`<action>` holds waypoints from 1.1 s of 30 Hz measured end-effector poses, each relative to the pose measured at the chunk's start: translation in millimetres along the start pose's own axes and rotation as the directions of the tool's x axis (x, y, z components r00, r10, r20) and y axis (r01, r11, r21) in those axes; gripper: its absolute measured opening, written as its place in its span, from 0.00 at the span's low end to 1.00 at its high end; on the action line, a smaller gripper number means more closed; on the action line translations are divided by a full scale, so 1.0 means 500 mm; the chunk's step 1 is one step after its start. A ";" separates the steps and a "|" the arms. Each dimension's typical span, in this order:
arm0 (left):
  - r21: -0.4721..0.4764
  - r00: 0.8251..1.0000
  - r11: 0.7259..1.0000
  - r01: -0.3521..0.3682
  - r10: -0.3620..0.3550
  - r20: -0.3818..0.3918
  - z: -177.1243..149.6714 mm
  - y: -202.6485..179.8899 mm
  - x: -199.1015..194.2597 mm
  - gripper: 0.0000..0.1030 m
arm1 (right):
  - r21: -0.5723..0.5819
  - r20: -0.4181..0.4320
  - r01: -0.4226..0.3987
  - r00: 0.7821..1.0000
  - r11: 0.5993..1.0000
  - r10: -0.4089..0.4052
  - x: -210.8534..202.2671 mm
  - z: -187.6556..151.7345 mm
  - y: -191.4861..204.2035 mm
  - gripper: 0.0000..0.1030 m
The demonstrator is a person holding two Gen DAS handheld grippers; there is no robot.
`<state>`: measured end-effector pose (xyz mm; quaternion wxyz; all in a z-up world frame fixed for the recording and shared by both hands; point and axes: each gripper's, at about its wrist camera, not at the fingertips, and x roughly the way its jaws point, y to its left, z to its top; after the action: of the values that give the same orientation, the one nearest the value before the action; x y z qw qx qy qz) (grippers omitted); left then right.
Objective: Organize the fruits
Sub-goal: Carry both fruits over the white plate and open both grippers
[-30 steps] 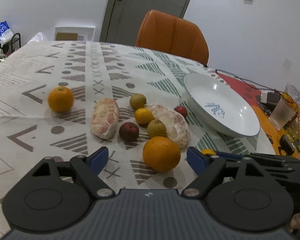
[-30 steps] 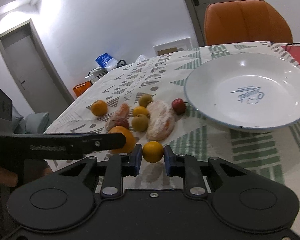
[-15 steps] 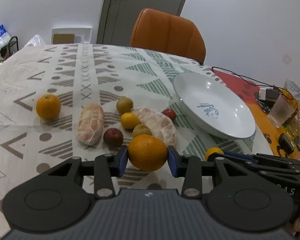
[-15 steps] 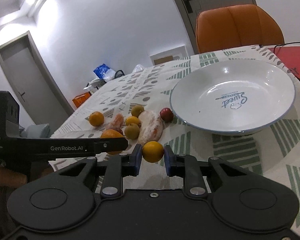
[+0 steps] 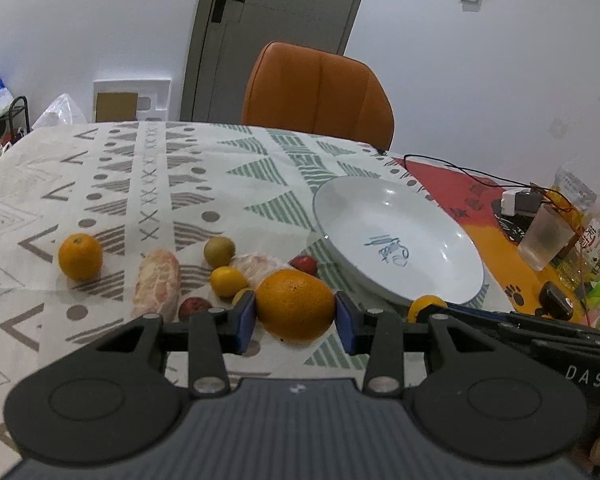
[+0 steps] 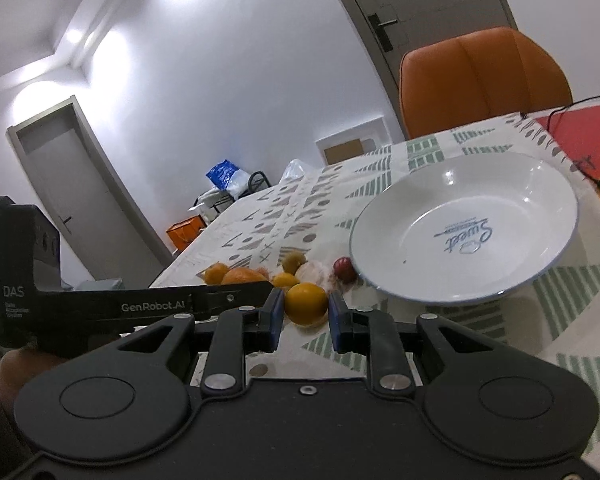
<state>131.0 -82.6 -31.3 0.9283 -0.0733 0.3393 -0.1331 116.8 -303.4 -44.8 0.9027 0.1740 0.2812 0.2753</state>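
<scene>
My left gripper (image 5: 295, 317) is shut on a large orange (image 5: 295, 304) and holds it above the patterned tablecloth. My right gripper (image 6: 304, 317) is shut on a small yellow-orange citrus (image 6: 305, 298), also lifted; it shows in the left wrist view (image 5: 427, 305) too. A white plate (image 5: 395, 240) with blue writing sits empty to the right; it also shows in the right wrist view (image 6: 465, 228). On the cloth lie another orange (image 5: 80, 255), two peeled pomelo pieces (image 5: 157, 282), a small yellow citrus (image 5: 228, 280), a green-brown fruit (image 5: 219, 251) and small red fruits (image 5: 304, 264).
An orange chair (image 5: 317, 92) stands at the table's far side. A plastic cup (image 5: 544, 236), bottles and a black cable (image 5: 459, 170) crowd the right edge. The left gripper's body (image 6: 132, 300) crosses the right wrist view on the left.
My left gripper closed on the large orange and lifted it. Both grippers rose with their fruit, and the plate now looks lower and nearer.
</scene>
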 end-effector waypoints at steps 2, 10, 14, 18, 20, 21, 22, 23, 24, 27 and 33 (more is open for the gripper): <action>0.005 1.000 1.000 0.001 -0.001 0.004 0.004 -0.007 0.002 0.39 | -0.002 0.008 0.009 1.000 1.000 -0.009 -0.004 0.002 -0.003 0.21; 0.038 0.999 0.999 0.021 -0.022 0.023 0.026 -0.042 0.016 0.39 | 0.007 0.034 0.057 0.998 0.998 -0.057 -0.014 0.011 -0.022 0.21; 0.055 0.999 0.998 0.030 -0.031 0.024 0.032 -0.059 0.028 0.39 | 0.017 0.041 0.087 0.995 0.996 -0.087 -0.014 0.015 -0.034 0.21; 0.067 0.999 0.997 0.033 -0.034 0.019 0.037 -0.069 0.040 0.39 | 0.035 0.050 0.107 0.993 0.994 -0.109 -0.012 0.018 -0.048 0.21; 0.074 0.999 0.997 0.034 -0.036 0.017 0.038 -0.075 0.045 0.39 | 0.042 0.051 0.115 0.992 0.992 -0.117 -0.012 0.019 -0.054 0.21; 0.078 0.999 0.996 0.036 -0.037 0.013 0.040 -0.078 0.049 0.39 | 0.044 0.051 0.120 0.991 0.992 -0.122 -0.012 0.020 -0.058 0.21; 0.081 0.999 0.996 0.037 -0.038 0.012 0.041 -0.081 0.052 0.39 | 0.045 0.052 0.124 0.991 0.991 -0.126 -0.012 0.022 -0.061 0.21; 0.085 0.999 0.996 0.039 -0.040 0.009 0.042 -0.084 0.057 0.39 | 0.046 0.054 0.127 0.990 0.991 -0.129 -0.014 0.023 -0.064 0.21; 0.088 0.999 0.995 0.040 -0.041 0.008 0.043 -0.086 0.061 0.39 | 0.047 0.058 0.132 0.989 0.990 -0.134 -0.016 0.024 -0.067 0.21; 0.096 0.999 0.994 0.045 -0.046 0.002 0.048 -0.094 0.073 0.39 | 0.052 0.067 0.153 0.985 0.987 -0.156 -0.022 0.027 -0.077 0.21; 0.110 0.998 0.992 0.059 -0.058 -0.018 0.055 -0.112 0.098 0.39 | 0.074 0.067 0.189 0.979 0.979 -0.194 -0.025 0.030 -0.103 0.22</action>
<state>173.8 -149.1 -27.8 0.9241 -0.0305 0.3361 -0.1794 137.7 -353.6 -52.1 0.9284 0.1865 0.2722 0.1707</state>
